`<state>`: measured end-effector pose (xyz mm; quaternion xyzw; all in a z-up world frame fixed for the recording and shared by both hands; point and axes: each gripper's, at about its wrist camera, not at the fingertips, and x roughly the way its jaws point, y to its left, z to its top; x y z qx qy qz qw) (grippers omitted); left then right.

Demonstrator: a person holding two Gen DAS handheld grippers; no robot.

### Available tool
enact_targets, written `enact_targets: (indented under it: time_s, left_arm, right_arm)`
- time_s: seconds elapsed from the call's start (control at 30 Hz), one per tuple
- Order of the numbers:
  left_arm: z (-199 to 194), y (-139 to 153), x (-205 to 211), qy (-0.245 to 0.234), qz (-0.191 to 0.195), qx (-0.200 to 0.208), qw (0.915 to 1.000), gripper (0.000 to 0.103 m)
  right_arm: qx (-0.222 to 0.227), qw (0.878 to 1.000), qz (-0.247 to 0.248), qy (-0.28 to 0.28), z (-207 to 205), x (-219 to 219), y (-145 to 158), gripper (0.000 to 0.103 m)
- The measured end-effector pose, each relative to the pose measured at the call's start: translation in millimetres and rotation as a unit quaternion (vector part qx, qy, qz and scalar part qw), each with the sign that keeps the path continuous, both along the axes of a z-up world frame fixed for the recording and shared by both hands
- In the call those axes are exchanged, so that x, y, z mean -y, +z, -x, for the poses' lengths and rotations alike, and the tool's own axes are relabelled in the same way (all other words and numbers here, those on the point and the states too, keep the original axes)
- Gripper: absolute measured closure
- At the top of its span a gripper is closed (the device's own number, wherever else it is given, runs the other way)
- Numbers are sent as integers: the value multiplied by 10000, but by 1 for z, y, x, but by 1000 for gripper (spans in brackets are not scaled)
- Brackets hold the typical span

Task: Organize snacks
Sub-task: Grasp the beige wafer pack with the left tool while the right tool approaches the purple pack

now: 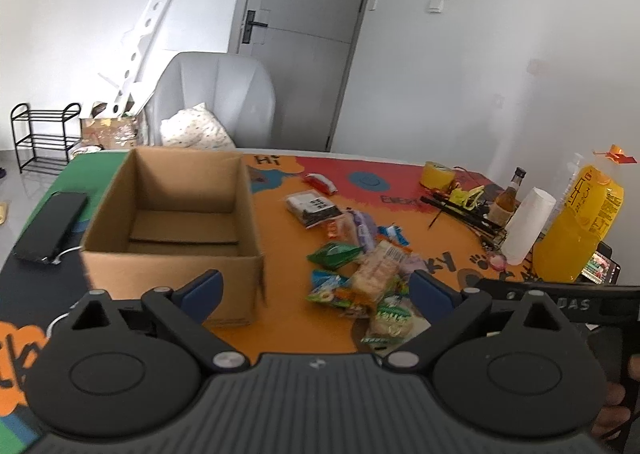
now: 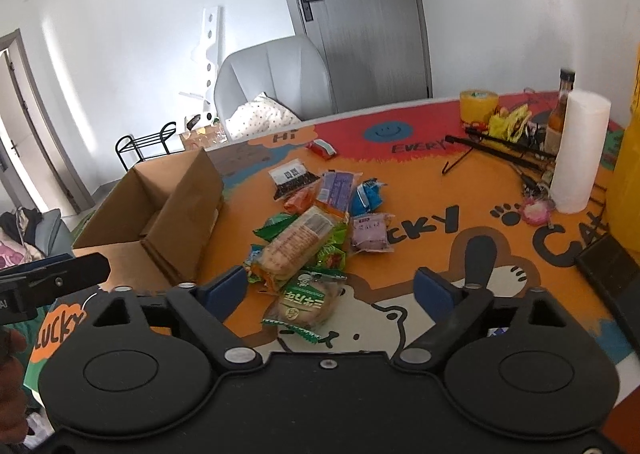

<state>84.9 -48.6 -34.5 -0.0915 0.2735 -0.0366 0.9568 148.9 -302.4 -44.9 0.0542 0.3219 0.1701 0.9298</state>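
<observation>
Table [image 1: 288,326] with bright orange, red and green cartoon-print cover, filling both views. Open brown cardboard box [image 1: 172,213] near left edge, upright, flaps out of the way, only flat cardboard sheet on its floor. Tall yellow plastic jug [image 1: 580,221] at right edge, white paper-towel roll [image 2: 580,149] just beside it, small brown glass bottle [image 2: 560,113] behind roll. Roll of yellow tape [image 2: 478,103] toward far edge. Black phone [image 1: 50,225] lying flat at left edge, beside box.

Loose pile of wrapped snacks [image 2: 312,225] mid-table, right of box, none inside it: long clear-wrapped cracker pack [image 2: 294,246] on top, green-labelled bun packet [image 2: 306,302] nearest, purple packet [image 2: 370,232], blue packet [image 2: 366,193], black-and-white packet [image 2: 294,179], small red-and-white packet [image 2: 322,147] apart toward far edge.

Left gripper [image 1: 316,286] spread wide, blue pads apart, holding nothing, low over box's near corner and pile's edge. Right gripper [image 2: 330,286] spread wide too, holding nothing, bun packet showing between pads, untouched.
</observation>
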Motion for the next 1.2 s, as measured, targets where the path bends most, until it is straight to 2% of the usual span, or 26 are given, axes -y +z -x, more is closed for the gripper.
enact_targets:
  time_s: [0.1,0.2,0.47,0.8,1.2]
  left_arm:
    - [-15,-4,6,-68,42,-38,10000,10]
    - [-30,-9,12,-140,113,-113,9998,18]
    - [-63,-21,30,-387,139,-252,9988,27]
    - [-101,-43,45,-577,143,-534,9968,34]
    - [-136,-72,61,-767,96,-859,9933,37]
  right_arm:
    - [-137,9999,-81,-13,-15,5,-8,25]
    - [-202,9996,-174,-14,-27,10,-14,31]
    - [-428,9984,-367,2,-54,21,-31,43]
    - [-666,9965,-506,-3,-86,29,-52,47]
    - [-820,9953,-522,46,-111,29,-68,48]
